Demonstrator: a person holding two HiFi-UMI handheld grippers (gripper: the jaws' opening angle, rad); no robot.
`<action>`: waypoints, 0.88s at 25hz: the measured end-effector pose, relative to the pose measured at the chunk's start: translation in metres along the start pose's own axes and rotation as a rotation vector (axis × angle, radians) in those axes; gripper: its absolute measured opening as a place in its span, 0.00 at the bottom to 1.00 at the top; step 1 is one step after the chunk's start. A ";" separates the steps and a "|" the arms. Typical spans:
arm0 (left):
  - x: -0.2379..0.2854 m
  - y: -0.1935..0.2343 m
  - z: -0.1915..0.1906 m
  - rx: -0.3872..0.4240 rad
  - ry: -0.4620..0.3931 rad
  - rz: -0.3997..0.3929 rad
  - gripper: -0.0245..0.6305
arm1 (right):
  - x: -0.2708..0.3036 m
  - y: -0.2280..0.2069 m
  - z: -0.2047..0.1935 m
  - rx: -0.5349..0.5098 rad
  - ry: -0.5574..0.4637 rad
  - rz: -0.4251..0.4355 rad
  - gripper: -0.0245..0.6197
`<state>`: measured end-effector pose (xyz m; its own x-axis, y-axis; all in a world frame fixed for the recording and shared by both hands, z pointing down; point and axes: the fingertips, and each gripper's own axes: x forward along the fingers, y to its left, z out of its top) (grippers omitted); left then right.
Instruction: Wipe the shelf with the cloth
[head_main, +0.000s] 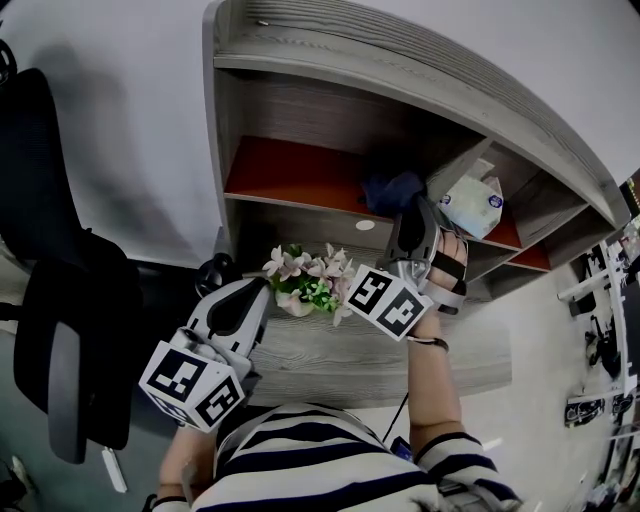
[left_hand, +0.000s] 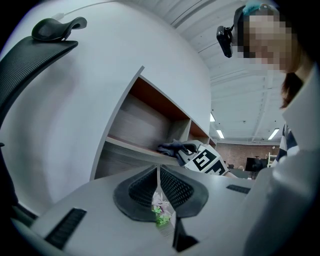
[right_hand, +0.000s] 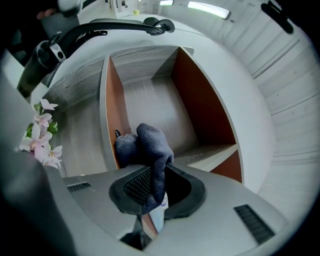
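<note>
Two grippers showed: the right gripper (right_hand: 152, 192) clamped the dark cloth (right_hand: 149, 145) near the front edge of the shelf (right_hand: 155, 107), with bare boards beyond it. The left gripper (left_hand: 159, 182) hung closed and empty near the flowers (head_main: 308, 278).

Over on the left, a black mesh office chair (head_main: 70, 300) stands in front of the white wall (head_main: 120, 120), off the left end of the grey wood-grain desk (head_main: 330, 365). On the desk there's a little pot of pink-and-white flowers (head_main: 305, 278) with green leaves, upright, sitting toward the back edge. And up to the right of the blooms, well apart from them, a white packet (head_main: 472, 203) with blue print lies tilted, while long ceiling lights (left_hand: 220, 134) glow far off across the room.
</note>
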<state>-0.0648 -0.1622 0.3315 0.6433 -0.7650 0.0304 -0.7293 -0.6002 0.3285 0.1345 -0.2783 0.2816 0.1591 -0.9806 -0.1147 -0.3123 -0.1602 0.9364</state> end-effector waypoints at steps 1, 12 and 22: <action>0.000 0.000 0.000 0.000 0.002 0.001 0.08 | -0.002 0.001 -0.001 0.023 0.002 0.012 0.13; 0.005 -0.005 -0.001 0.009 0.018 -0.001 0.08 | -0.032 0.008 -0.009 0.438 -0.048 0.144 0.13; 0.013 -0.012 -0.009 0.001 0.039 -0.014 0.08 | -0.066 0.009 -0.002 0.789 -0.166 0.285 0.13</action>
<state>-0.0457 -0.1631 0.3361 0.6619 -0.7470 0.0622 -0.7203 -0.6109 0.3286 0.1226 -0.2149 0.2981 -0.1450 -0.9893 -0.0148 -0.8900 0.1239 0.4388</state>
